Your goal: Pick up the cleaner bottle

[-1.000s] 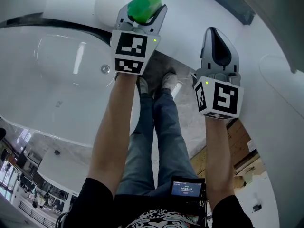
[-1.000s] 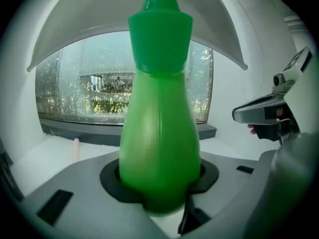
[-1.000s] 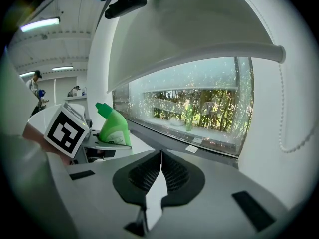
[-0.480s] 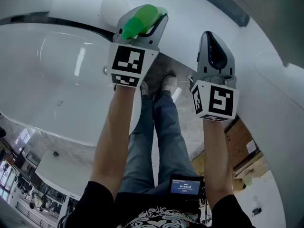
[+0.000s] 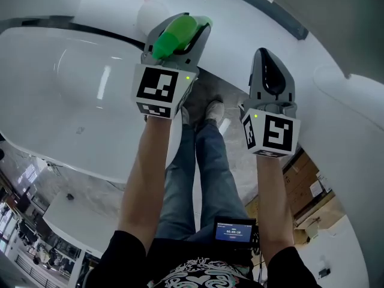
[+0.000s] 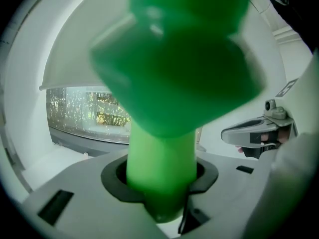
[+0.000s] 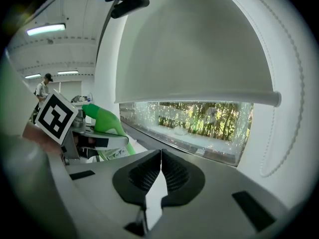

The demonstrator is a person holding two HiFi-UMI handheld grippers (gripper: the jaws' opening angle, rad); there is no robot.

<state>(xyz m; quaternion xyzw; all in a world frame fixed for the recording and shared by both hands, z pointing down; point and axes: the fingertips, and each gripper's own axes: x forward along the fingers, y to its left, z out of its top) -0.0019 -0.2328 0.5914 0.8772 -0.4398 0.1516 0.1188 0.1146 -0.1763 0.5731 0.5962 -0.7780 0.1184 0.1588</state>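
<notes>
the left gripper (image 5: 183, 32) is pinched on the green neck of the cleaner bottle (image 6: 162, 163), which is held in the air near the white tub (image 5: 72, 101). the right gripper (image 7: 159, 176) is pressed together on nothing. a firm pinch and a straight lift are advised, so the body is not swung.

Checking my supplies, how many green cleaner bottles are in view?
1. The green cleaner bottle is clamped between the jaws of the left gripper; others may be hidden off-frame.
</notes>
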